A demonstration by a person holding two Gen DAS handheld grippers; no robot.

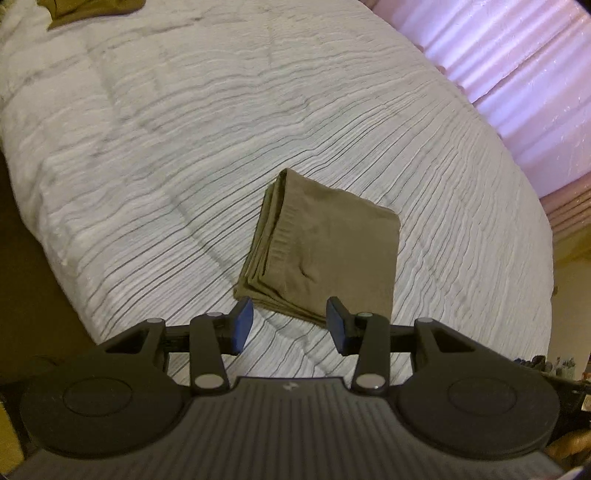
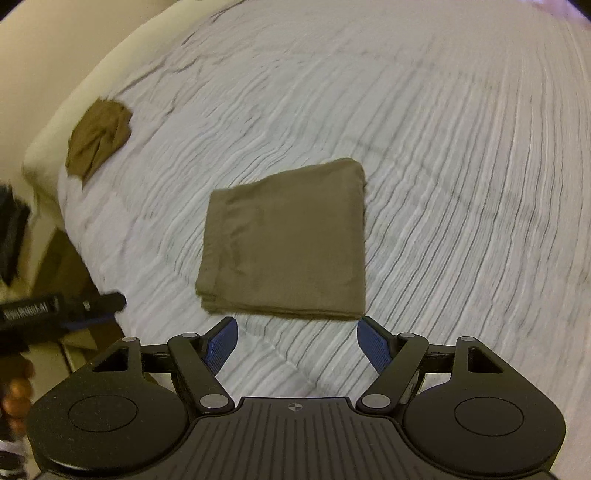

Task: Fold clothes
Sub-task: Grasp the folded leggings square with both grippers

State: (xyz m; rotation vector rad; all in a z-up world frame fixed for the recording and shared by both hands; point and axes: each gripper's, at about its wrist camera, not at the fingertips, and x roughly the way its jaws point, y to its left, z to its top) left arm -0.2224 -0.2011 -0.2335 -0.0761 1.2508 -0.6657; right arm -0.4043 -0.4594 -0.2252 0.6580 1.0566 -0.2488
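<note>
An olive-brown garment (image 1: 325, 251) lies folded into a neat square on the white ribbed bedspread (image 1: 184, 147). My left gripper (image 1: 290, 325) hovers just short of its near edge, open, nothing between the blue pads. In the right wrist view the same folded garment (image 2: 288, 243) lies flat ahead of my right gripper (image 2: 297, 341), which is open wide and empty, held above the bedspread (image 2: 461, 184). The left gripper (image 2: 74, 306) shows at the left edge there, held by a hand (image 2: 14, 395).
A second olive garment (image 2: 99, 136) lies crumpled near the bed's far left corner, also seen as a brown garment (image 1: 88, 9) at the top edge. Pink curtains (image 1: 517, 74) hang past the bed's right side. A brown floor (image 1: 26, 258) lies left of the bed.
</note>
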